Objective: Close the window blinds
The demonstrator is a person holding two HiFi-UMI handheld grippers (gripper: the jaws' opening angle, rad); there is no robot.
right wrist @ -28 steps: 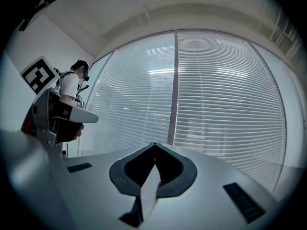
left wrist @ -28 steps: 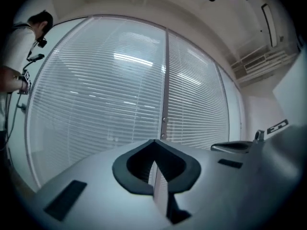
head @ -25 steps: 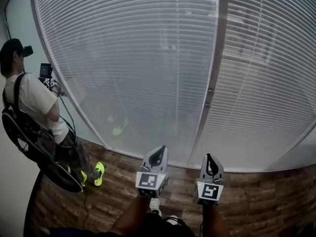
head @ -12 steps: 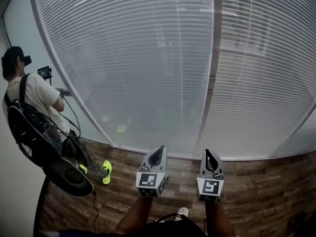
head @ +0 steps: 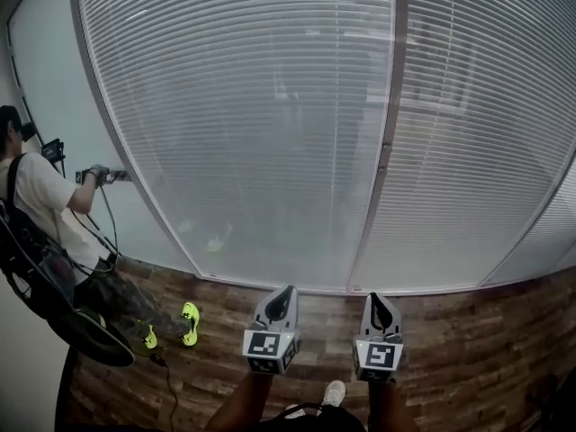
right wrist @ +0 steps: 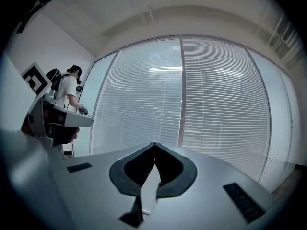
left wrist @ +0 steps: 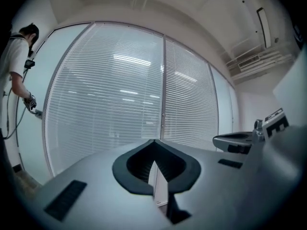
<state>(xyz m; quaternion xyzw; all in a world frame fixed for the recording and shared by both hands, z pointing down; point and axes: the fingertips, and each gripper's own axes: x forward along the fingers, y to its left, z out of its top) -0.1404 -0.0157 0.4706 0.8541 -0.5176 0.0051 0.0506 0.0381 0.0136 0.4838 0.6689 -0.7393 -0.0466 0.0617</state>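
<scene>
Spanning the wall ahead, the white horizontal-slat window blinds (head: 270, 124) hang down to a brown wood-plank floor (head: 468, 367). A person in a white shirt (head: 36, 205) stands at their left edge. The left gripper (head: 286, 291) and right gripper (head: 374, 297) point at the blinds from well short of them, each with jaws together on nothing.

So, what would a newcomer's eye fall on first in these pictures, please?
The wall of white slatted window blinds fills most of the head view, across two panes. At the far left stands a person in a white T-shirt with neon yellow shoes. At the bottom, the left gripper and right gripper point at the blinds, jaws together.
</scene>
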